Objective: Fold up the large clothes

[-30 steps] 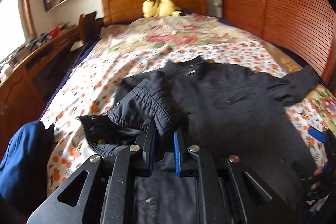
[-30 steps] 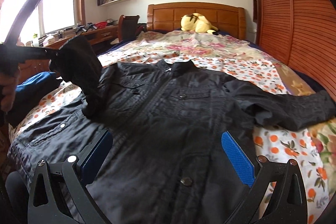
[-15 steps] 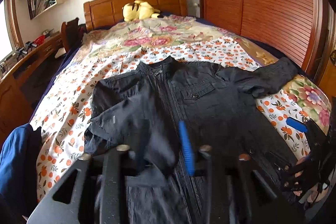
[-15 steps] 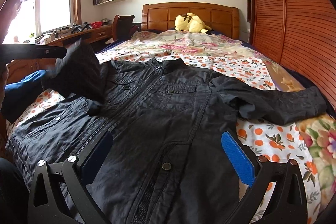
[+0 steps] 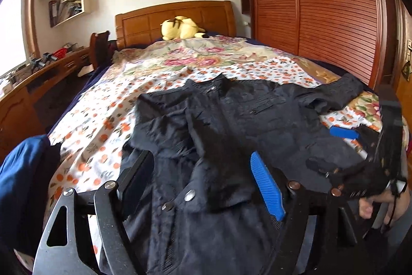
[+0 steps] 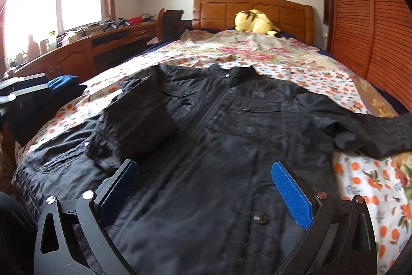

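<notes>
Black jacket (image 6: 226, 146): soft, limp, fairly heavy. Grab outstretched sleeve (image 6: 360, 130) cuff, right of the collar (image 6: 231, 71). Left gripper (image 5: 203, 184) has just been opening, nothing pinched; right gripper (image 6: 206, 192) spread, empty.

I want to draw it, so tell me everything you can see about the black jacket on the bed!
The jacket is black, of thin crinkly cloth, with a stand-up collar, a zip down the front, metal snaps and flap chest pockets. It lies face up and spread flat on the flowery bedspread. One sleeve is folded over its front; the other sleeve sticks out sideways. Nothing grips it.
</notes>
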`<state>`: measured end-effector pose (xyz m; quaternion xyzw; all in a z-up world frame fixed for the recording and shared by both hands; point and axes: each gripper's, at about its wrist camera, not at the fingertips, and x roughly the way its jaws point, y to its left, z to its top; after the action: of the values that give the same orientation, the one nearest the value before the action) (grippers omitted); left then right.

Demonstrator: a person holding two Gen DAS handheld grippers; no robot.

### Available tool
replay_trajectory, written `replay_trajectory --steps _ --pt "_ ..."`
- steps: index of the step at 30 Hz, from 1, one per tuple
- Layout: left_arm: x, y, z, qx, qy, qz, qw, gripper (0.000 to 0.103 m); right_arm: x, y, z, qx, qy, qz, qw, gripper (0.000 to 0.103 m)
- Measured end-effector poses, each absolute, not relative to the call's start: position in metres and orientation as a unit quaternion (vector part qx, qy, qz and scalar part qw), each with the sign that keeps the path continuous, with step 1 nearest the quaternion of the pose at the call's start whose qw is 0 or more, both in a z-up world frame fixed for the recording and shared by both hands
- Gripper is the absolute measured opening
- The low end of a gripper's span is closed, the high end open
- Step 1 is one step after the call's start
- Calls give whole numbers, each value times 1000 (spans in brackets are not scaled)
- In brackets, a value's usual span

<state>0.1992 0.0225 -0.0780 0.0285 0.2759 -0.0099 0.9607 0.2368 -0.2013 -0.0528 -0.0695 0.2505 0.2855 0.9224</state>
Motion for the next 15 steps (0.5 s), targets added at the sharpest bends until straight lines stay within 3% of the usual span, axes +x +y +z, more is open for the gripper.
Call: replay_trajectory --steps 6,15 --pt "190 65 -112 -7 291 18 957 78 235 -180 -55 -87 247 291 920 103" --pt "172 94 -108 -21 268 42 962 78 238 -145 -58 -88 250 329 906 103"
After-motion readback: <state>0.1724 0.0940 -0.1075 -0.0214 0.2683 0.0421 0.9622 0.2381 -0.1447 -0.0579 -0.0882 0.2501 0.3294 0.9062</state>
